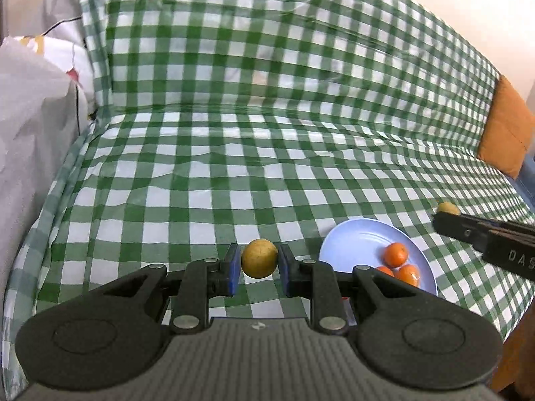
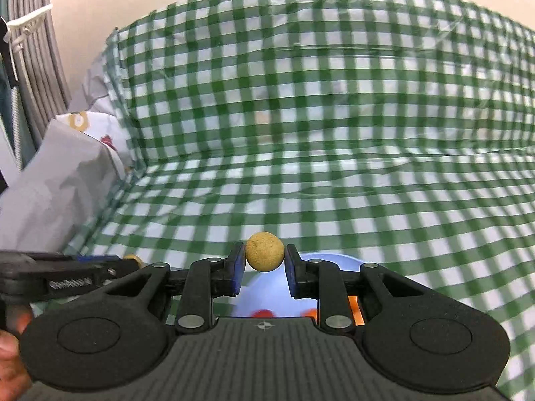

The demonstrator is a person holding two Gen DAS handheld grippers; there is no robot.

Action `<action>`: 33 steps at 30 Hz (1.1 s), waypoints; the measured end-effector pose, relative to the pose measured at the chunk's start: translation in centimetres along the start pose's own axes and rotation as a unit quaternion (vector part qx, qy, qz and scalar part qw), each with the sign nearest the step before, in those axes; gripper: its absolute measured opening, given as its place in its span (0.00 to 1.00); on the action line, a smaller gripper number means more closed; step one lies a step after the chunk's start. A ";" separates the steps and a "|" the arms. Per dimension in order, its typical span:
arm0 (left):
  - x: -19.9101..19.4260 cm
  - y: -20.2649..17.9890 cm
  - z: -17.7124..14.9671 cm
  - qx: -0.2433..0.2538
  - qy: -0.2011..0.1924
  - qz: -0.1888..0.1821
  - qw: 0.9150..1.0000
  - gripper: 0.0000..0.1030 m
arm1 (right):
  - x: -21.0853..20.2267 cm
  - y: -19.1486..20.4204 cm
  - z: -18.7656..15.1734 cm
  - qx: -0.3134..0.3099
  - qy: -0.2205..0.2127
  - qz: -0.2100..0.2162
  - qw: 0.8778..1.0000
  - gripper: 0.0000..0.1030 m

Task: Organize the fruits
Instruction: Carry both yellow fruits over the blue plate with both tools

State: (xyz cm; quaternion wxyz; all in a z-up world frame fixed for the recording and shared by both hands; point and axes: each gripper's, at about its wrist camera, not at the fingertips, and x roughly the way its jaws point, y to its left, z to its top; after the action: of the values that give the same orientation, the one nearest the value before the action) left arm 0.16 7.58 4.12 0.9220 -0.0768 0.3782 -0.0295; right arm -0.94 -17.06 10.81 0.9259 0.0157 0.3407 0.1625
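My left gripper (image 1: 259, 260) is shut on a small round yellow-brown fruit (image 1: 259, 258), held above the green checked cloth. A pale blue plate (image 1: 354, 244) lies just to its right with three small oranges (image 1: 395, 255) on its near right side. In the left wrist view the right gripper (image 1: 448, 219) reaches in from the right edge with a second yellow-brown fruit (image 1: 448, 208) at its tip. In the right wrist view my right gripper (image 2: 264, 257) is shut on that fruit (image 2: 264, 251), above the blue plate (image 2: 321, 260); orange fruit (image 2: 354, 302) shows behind the fingers.
The green and white checked cloth (image 1: 234, 167) covers a seat and its backrest. A grey-white bag (image 1: 30, 127) stands at the left, and an orange cushion (image 1: 508, 130) at the far right. In the right wrist view the left gripper (image 2: 67, 275) and a hand (image 2: 10, 351) show at lower left.
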 end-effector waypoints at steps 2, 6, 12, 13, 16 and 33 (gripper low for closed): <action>0.2 -0.4 0.0 0.008 0.000 0.003 1.000 0.25 | 0.1 -1.3 -0.4 0.007 0.000 -0.009 1.000 0.26; 0.9 -0.6 -0.1 0.015 0.005 0.007 1.000 0.25 | 1.1 -2.7 -0.9 0.002 0.014 -0.027 1.000 0.26; 2.0 -0.8 0.0 0.016 0.011 0.005 1.000 0.25 | 1.5 -4.1 -1.1 -0.006 0.021 -0.036 0.999 0.26; 2.1 -0.9 0.0 0.016 0.012 0.004 1.000 0.25 | 1.6 -4.3 -1.1 -0.004 0.022 -0.037 0.999 0.26; 2.6 -1.6 -0.1 0.021 0.014 -0.002 1.000 0.25 | 1.9 -4.6 -1.1 -0.003 0.026 -0.038 0.999 0.26; 5.4 -8.5 -1.6 0.116 -0.006 -0.079 0.990 0.25 | 4.6 -4.8 -2.0 -0.048 0.100 -0.052 0.992 0.26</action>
State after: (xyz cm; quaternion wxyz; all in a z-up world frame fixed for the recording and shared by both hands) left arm 2.91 -1.63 0.69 0.9217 0.0011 0.3594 -0.1461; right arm 2.49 -20.32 5.74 0.8940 -0.0627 0.4239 0.1308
